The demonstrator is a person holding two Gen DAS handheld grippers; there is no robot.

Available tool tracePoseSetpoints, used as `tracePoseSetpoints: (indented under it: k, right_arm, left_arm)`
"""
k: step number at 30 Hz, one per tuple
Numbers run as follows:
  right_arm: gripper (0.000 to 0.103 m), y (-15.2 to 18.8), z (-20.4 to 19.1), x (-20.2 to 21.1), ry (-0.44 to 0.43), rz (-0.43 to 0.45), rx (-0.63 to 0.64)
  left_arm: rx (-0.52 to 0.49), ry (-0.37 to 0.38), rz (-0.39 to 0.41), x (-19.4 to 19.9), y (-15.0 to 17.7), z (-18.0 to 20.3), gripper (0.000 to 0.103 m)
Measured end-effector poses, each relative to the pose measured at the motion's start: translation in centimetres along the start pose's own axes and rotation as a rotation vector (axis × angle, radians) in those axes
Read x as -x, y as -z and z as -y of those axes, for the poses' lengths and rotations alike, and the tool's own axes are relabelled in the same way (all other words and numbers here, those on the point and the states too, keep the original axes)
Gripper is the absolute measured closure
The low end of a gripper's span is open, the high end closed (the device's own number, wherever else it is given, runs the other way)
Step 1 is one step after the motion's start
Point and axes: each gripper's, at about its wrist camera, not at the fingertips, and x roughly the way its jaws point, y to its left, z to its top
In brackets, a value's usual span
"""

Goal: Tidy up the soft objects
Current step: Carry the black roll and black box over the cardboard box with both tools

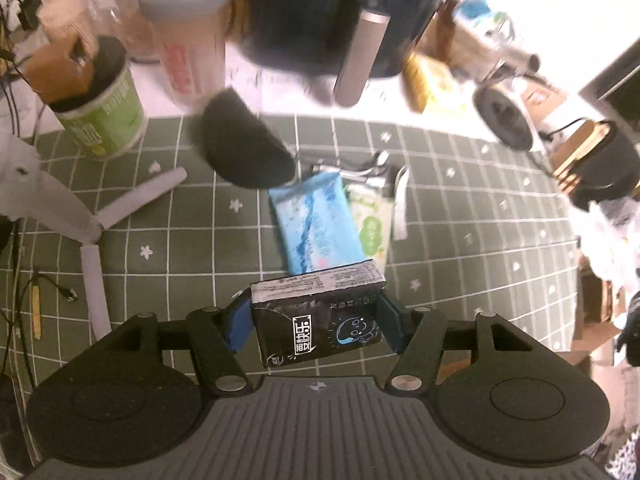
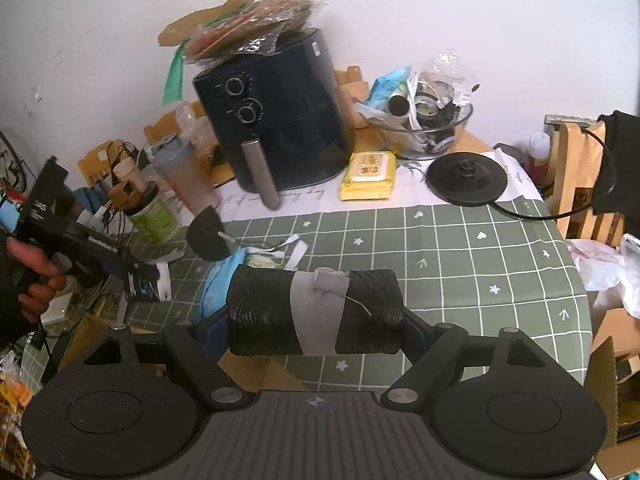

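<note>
My left gripper is shut on a black tissue pack with a blue cartoon face, held above the green checked tablecloth. It also shows in the right wrist view. Just beyond it lie a blue wipes pack and a green-and-white pack on white face masks. A black half-round pad lies farther back. My right gripper is shut on a black roll with a grey tape band, held above the table.
A dark air fryer stands at the back with a yellow wipes pack, a kettle base and a glass bowl of clutter. A green cup and bottles stand left. A white tripod leg lies on the cloth.
</note>
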Motion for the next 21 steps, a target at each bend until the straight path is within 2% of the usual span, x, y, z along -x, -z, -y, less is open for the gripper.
tracePoseSetpoints:
  k: [4,11,21]
  right_arm:
    - [0.019,-0.1,-1.0,0.9,-0.037,-0.028,0.026]
    - [0.019,0.6,-2.6,2.3,-0.098,-0.057,0.061]
    - [0.019,2.3,-4.8,2.9,-0.189,-0.097,0.123]
  left_arm:
    - [-0.003,0.056,0.072,2.9,1.4,0.6,0.042]
    - [-0.002,0.081,0.14,6.5,4.6,1.8,0.042]
    - [-0.013,0.128,0.172,9.1,9.3,3.9,0.04]
